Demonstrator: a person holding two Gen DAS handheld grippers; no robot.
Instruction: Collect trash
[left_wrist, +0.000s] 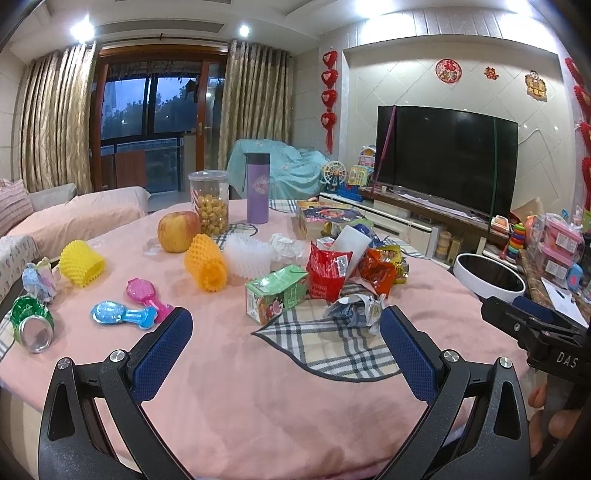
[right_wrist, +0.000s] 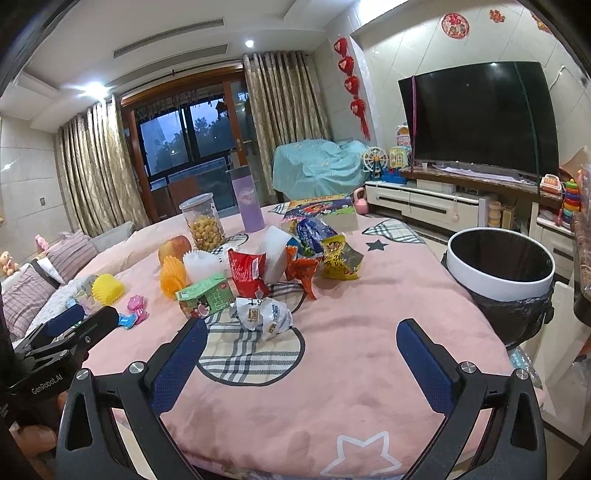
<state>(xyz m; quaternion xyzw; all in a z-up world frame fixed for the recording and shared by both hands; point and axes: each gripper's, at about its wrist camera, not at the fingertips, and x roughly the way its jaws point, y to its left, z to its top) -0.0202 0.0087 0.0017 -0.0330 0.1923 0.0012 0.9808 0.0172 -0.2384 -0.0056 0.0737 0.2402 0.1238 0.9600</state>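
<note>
Trash lies on a pink-covered table (left_wrist: 258, 387): a crumpled silver wrapper (left_wrist: 354, 308) (right_wrist: 264, 314), a green juice carton (left_wrist: 275, 295) (right_wrist: 205, 295), a red snack bag (left_wrist: 328, 273) (right_wrist: 247, 271), orange and yellow snack bags (right_wrist: 340, 258), foam fruit nets (left_wrist: 207, 264), a crushed green can (left_wrist: 31, 325). A white-rimmed bin with a black bag (right_wrist: 500, 273) (left_wrist: 487, 275) stands at the table's right. My left gripper (left_wrist: 286, 345) is open and empty above the near table. My right gripper (right_wrist: 303, 354) is open and empty, just before the silver wrapper.
An apple (left_wrist: 177, 230), a snack jar (left_wrist: 208, 203), a purple bottle (left_wrist: 257, 188), a colourful box (left_wrist: 325, 216) and plastic toys (left_wrist: 125, 314) also sit on the table. A sofa is at the left, a TV (left_wrist: 443, 155) and toy shelves at the right.
</note>
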